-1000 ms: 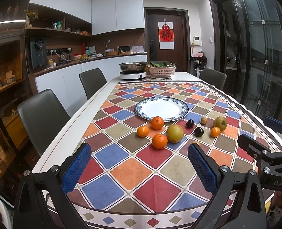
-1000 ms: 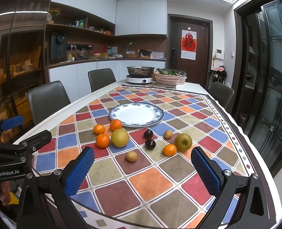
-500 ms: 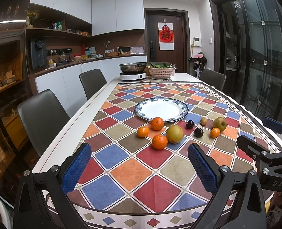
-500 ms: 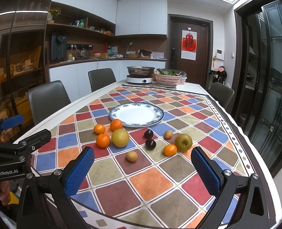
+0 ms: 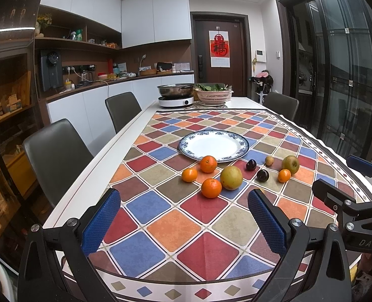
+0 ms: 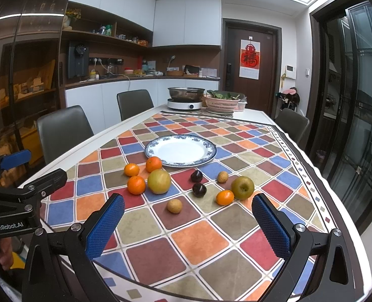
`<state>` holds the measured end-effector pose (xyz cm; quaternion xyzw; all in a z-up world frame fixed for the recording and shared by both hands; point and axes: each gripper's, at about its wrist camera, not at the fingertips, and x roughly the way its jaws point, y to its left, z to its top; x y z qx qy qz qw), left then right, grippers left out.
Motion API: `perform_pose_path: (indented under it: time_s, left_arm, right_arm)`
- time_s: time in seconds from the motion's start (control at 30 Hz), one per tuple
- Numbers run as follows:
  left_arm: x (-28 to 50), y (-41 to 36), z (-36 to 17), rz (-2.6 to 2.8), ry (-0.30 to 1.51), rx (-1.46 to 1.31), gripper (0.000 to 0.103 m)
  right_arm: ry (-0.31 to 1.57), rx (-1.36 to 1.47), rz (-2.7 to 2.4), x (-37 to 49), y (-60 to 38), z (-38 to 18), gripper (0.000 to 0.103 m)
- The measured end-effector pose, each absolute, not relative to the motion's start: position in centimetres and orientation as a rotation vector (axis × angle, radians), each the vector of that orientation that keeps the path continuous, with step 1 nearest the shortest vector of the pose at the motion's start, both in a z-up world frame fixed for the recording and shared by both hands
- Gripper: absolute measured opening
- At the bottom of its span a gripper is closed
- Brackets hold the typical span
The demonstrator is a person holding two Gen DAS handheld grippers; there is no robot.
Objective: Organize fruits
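A white plate with a blue rim (image 5: 191,154) (image 6: 150,153) lies empty mid-table on the checked cloth. Before it lie loose fruits: several oranges (image 5: 211,188) (image 6: 136,185), a yellow pear (image 5: 231,177) (image 6: 159,181), two dark plums (image 5: 262,175) (image 6: 199,189), a green apple (image 5: 290,164) (image 6: 242,187), a small tan fruit (image 6: 174,205). My left gripper (image 5: 184,224) is open and empty above the near table edge, short of the fruit. My right gripper (image 6: 188,226) is open and empty, likewise short of the fruit. Each gripper shows at the edge of the other's view.
A hot-pot cooker (image 5: 176,96) and a pink basket of greens (image 5: 213,93) stand at the table's far end. Grey chairs (image 5: 57,151) line the left side, and one chair (image 6: 292,123) stands on the right. Glass doors run along the right.
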<state>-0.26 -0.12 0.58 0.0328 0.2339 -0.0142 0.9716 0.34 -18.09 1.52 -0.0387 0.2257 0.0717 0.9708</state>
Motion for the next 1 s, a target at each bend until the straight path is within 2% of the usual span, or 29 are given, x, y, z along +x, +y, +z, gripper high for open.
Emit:
perform_pose_path:
  time_s: [1.0]
  left_arm:
    - [1.4, 0.7, 0.0, -0.021, 0.472, 0.103, 0.103]
  right_arm:
    - [0.491, -0.111, 0.158, 1.6, -16.9, 0.9, 0.102]
